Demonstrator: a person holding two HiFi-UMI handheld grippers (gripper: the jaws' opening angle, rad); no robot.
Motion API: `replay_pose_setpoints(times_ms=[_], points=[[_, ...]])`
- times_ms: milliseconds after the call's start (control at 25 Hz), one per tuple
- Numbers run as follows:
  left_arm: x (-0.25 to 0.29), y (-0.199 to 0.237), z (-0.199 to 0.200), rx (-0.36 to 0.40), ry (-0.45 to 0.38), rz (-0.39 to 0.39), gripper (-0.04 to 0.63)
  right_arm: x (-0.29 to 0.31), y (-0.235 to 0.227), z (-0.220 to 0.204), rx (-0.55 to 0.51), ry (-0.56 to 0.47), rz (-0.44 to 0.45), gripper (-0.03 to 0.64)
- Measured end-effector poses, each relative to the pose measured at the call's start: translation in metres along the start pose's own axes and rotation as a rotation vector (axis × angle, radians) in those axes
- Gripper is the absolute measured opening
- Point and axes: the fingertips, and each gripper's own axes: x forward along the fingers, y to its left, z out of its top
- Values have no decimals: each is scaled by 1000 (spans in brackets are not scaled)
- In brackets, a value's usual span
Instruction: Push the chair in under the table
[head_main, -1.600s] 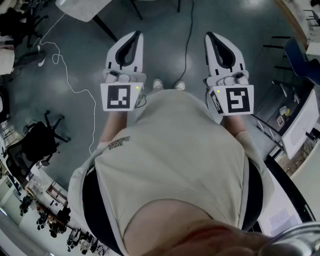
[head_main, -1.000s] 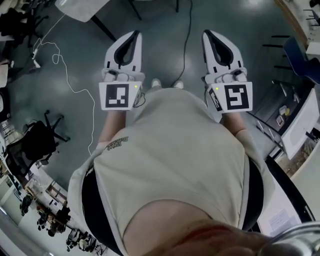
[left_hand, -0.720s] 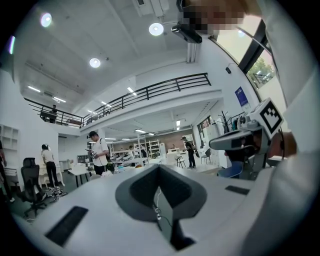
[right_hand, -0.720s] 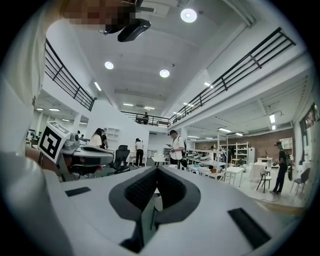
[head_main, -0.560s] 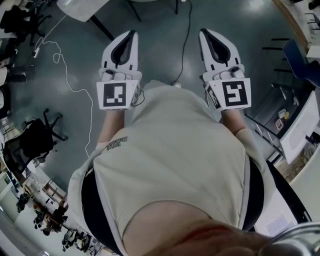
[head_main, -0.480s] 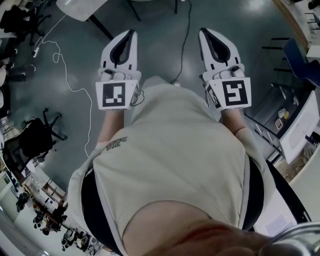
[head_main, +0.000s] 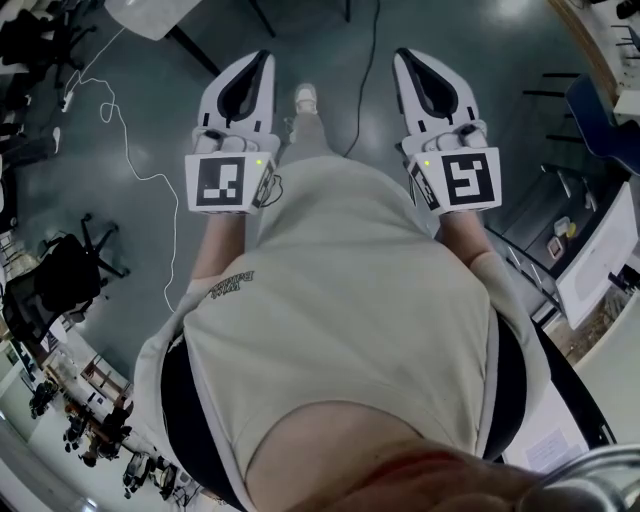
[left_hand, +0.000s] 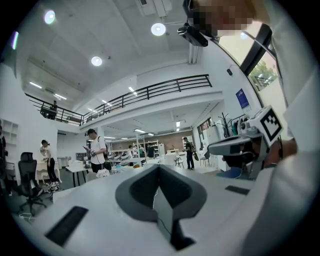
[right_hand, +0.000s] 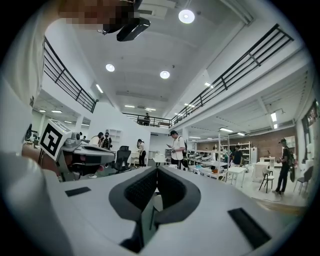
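Both grippers are held out level in front of the person's chest, side by side. My left gripper has its jaws closed together with nothing between them, and the same closed tips show in its own view. My right gripper is shut and empty too. No chair stands between or right before the grippers. A black office chair stands on the floor at the far left. A blue chair stands at the right edge. A white table's corner shows at the top left.
A white cable snakes over the grey floor at left and a dark cable runs between the grippers. A shoe steps forward. Desks and shelves line the right side. People stand among tables far ahead.
Both grippers have moved forward, up in the head view, still shut. A leg has stepped out between them, and the floor and cables have slid toward the person.
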Motion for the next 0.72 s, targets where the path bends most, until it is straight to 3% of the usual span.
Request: replay_pose_setpoints(times_ms=[400,720], points=[[42,34,-30,-30,14,35,11,51,-20,-29,2,27,30,9],[81,91,-29,-36,-11,67,11,119,-35,-21,-28,27,45,9]])
